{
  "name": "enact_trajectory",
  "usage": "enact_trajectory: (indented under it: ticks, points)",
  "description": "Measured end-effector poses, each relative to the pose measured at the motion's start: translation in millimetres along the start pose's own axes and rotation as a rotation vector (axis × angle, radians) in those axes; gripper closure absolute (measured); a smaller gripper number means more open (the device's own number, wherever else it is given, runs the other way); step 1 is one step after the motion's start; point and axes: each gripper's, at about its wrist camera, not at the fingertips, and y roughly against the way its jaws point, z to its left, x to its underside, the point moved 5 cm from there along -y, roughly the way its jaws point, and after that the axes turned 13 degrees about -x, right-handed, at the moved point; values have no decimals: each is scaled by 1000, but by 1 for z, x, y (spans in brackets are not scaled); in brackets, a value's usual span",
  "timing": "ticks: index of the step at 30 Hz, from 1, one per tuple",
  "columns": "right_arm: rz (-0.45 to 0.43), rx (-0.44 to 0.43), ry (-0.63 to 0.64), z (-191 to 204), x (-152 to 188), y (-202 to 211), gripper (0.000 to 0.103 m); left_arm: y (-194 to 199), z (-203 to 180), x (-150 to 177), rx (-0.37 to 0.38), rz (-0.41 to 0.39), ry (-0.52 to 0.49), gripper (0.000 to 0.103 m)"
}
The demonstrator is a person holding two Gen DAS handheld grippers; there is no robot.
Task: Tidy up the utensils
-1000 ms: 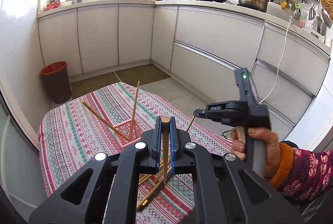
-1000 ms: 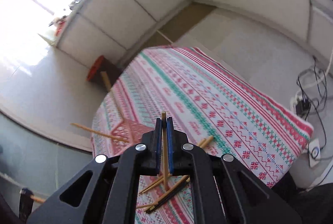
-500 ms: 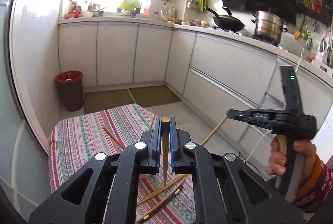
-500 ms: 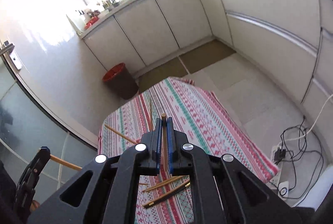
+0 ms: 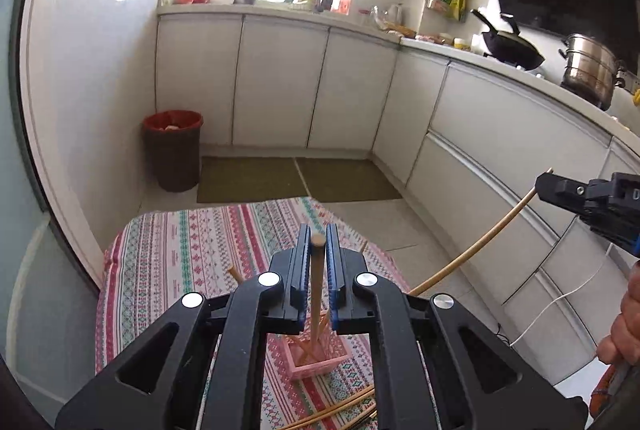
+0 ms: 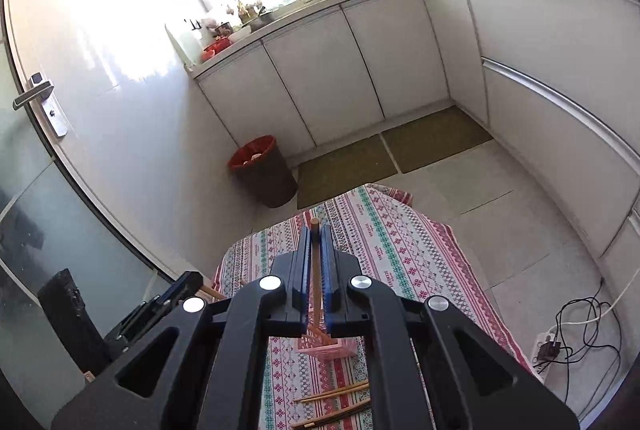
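Observation:
My left gripper (image 5: 318,242) is shut on a wooden chopstick (image 5: 317,294) held upright above a pink utensil holder (image 5: 316,358) on the patterned tablecloth (image 5: 192,254). My right gripper (image 6: 315,230) is shut on another wooden chopstick (image 6: 316,286), also above the pink holder (image 6: 322,348). The right gripper also shows at the right edge of the left wrist view (image 5: 584,198), with its chopstick (image 5: 480,246) slanting down. Loose chopsticks (image 6: 332,396) lie on the cloth near me, and other chopsticks stand in the holder.
A red-lined waste bin (image 5: 173,150) stands on the floor beyond the table. White kitchen cabinets (image 5: 280,86) run behind, with a wok (image 5: 512,50) and a steel pot (image 5: 588,74) on the counter. A power strip with cables (image 6: 560,346) lies on the floor at right.
Both grippers have risen and tilted up with their chopsticks still held, so the table looks lower and smaller. The right gripper has moved toward the right edge of the left wrist view.

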Motion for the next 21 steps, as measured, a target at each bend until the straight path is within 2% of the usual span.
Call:
enact_trajectory:
  ticks: [2,9,15,18,21]
  points:
    - [16,-9,4,0,3,-13,98,-2,9,2,-4,0,29,90]
    - [76,12,26,-4,15,-54,98,20,43,-15,-35,-77,127,79]
    - [132,50,35,-10,27,-89,98,13,53,-13,-41,-47,147,79]
    - [181,69,58,-12,36,-109,97,9,51,-11,-47,-35,142,73]
    - [194,73,34,-15,40,-113,96,8,49,-8,-49,-27,132,70]
